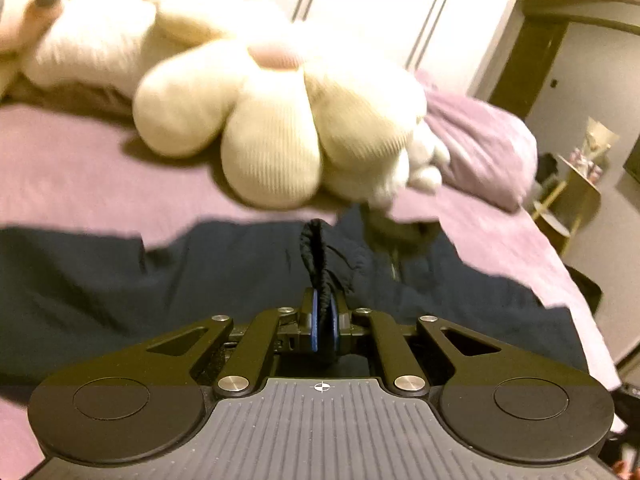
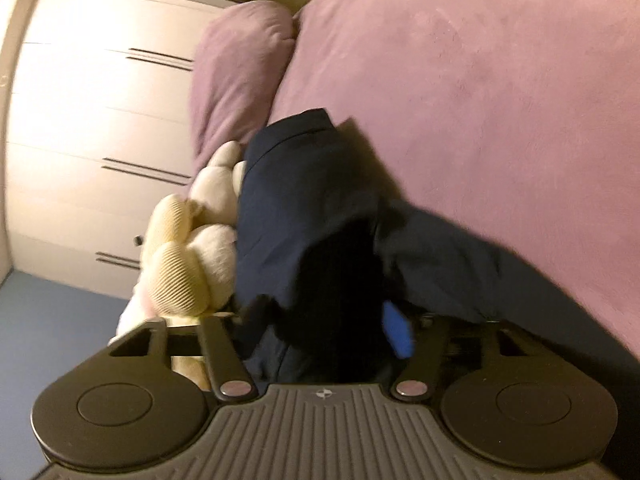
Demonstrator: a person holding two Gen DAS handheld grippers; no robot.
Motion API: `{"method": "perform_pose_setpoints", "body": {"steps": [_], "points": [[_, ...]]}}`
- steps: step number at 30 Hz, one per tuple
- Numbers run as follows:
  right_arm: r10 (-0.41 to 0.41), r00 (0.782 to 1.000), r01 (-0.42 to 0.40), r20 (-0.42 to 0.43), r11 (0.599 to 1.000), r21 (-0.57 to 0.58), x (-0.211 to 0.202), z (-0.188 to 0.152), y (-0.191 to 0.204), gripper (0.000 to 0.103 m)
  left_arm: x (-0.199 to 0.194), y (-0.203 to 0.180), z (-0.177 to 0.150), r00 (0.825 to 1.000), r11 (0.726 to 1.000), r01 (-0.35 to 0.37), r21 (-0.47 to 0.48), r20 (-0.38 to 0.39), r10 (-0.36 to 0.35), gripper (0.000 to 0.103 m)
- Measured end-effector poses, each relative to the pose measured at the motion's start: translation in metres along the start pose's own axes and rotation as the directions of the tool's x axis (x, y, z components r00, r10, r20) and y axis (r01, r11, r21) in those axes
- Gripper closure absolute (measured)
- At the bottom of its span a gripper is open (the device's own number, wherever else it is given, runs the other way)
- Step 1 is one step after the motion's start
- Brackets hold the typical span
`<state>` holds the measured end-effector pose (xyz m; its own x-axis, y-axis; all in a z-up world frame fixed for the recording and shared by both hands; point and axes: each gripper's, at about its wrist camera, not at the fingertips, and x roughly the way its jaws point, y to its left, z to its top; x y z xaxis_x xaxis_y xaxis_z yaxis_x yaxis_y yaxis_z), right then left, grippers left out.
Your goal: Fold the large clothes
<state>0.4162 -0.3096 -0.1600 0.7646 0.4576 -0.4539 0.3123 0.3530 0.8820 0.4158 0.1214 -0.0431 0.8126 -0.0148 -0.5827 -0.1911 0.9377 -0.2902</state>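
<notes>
we see a dark navy garment (image 1: 100,280) of smooth, thin woven cloth lying on the bed (image 1: 80,160), which is covered by a soft mauve sheet with a matte, slightly fuzzy surface. in the left wrist view the garment stretches across the bed from the left edge toward the right edge, so its long axis runs sideways in front of our left gripper (image 1: 322,320). the blue pads (image 1: 315,322) of this gripper are pressed together on a gathered, cord-like ridge of the dark cloth, which rises from the fingers in a narrow wrinkled strip. behind the garment lies a cream plush toy (image 1: 272,128) with ribbed, rounded lobes and a pink patch, and it touches the far border of the cloth. a lilac pillow (image 1: 480,148), puffy and creased, sits near the far right corner of the bed. in the right wrist view the garment (image 2: 304,216) hangs in loose folds over our right gripper (image 2: 340,340) and hides most of the fingers; only one blue pad (image 2: 396,332) shows, so we cannot tell if this gripper is clenched or released. here the cloth runs away from the gripper toward the pillow (image 2: 236,80), beside the plush toy (image 2: 180,264). a white wardrobe (image 2: 80,120) with dark slim handles stands behind.
</notes>
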Motion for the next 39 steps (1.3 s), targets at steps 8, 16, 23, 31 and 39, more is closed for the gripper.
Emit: {"method": "perform_pose_setpoints", "body": {"steps": [8,16,23,31,39], "points": [[-0.111,0.973,0.164,0.204,0.949,-0.268,-0.015,0.014,0.022,0.092,0.042,-0.019,-0.03,0.996,0.996,-0.018,0.092,-0.083,0.025,0.094],[-0.234,0.933,0.345,0.272,0.792,-0.503,0.013,0.004,0.026,0.098,0.066,-0.015,-0.047,0.992,0.994,-0.057,0.098,-0.111,0.068,0.092],[-0.262,0.912,0.404,0.315,0.71,-0.578,0.016,-0.006,0.033,0.097,0.058,-0.011,-0.05,0.989,0.983,-0.084,0.164,-0.109,0.103,0.067],[-0.164,0.932,0.319,0.323,0.794,-0.518,-0.058,-0.003,0.043,0.048,0.024,-0.004,-0.045,0.997,0.991,-0.054,0.122,-0.051,0.061,0.059],[-0.226,0.941,0.334,0.25,0.526,-0.782,0.04,-0.048,0.095,0.088,0.065,-0.046,-0.07,0.99,0.965,-0.092,0.247,-0.084,0.116,0.05]]}}
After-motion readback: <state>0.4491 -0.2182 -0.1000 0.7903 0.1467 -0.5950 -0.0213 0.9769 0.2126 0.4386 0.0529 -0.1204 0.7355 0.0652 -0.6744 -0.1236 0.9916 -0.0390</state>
